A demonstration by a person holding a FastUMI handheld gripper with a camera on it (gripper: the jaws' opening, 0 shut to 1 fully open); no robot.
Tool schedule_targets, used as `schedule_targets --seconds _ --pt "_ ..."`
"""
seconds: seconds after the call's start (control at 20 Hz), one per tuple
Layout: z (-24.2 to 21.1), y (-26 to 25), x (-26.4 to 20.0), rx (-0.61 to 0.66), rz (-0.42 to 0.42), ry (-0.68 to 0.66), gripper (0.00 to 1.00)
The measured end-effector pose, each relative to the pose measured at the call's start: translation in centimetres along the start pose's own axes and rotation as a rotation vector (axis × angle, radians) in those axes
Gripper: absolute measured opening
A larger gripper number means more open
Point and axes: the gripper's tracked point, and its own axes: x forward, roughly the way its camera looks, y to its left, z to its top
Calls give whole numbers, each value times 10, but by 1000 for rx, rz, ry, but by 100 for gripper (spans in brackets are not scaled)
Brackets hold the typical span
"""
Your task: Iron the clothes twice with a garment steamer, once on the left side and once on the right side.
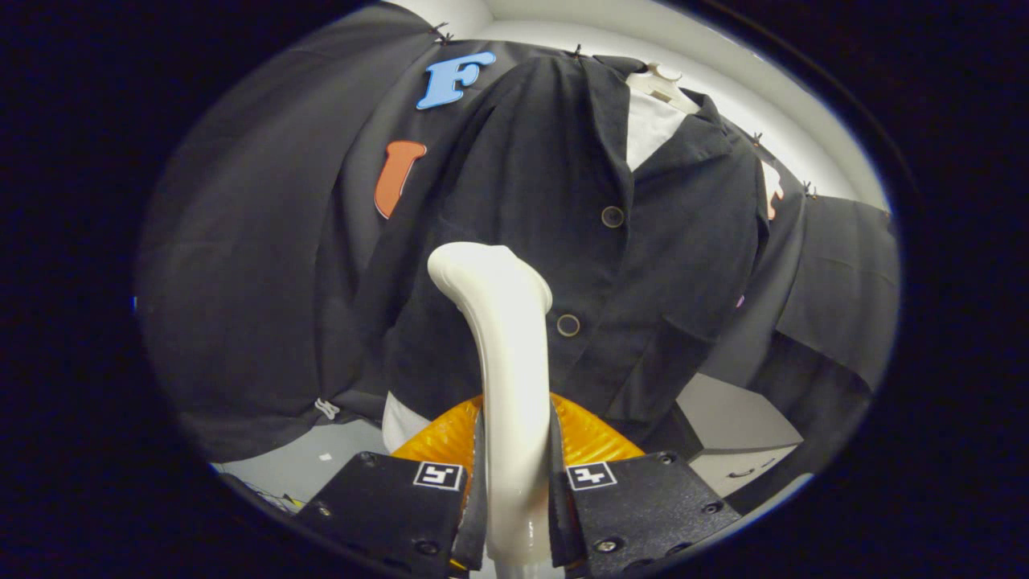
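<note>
Dark button-front shirt (pixel 595 241) of woven cloth hangs on a pale hanger (pixel 661 84) against the booth's black cloth wall, spread wide beyond the fingers, with a white garment (pixel 647 129) showing at its open collar. White plastic garment steamer (pixel 502 362), its curved head tipped toward the shirt's left front beside two round buttons (pixel 568 325), rises from between the fingers. Gripper (pixel 514 482) is clamped on the steamer's handle, both fingers pressing its sides.

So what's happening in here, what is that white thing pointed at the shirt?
A person is working a hand-held gripper, and its two fingers are clamped on the handle of a white garment steamer. The steamer's head is up against the front of a dark buttoned shirt hanging on a hanger, just beside the row of buttons, apparently steaming it.
</note>
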Motion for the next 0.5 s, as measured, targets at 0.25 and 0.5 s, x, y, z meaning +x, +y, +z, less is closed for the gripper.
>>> schedule_targets --seconds 0.25,0.5 --pt "-47 21 3 -37 24 82 34" --pt "-97 33 2 -61 43 174 34"
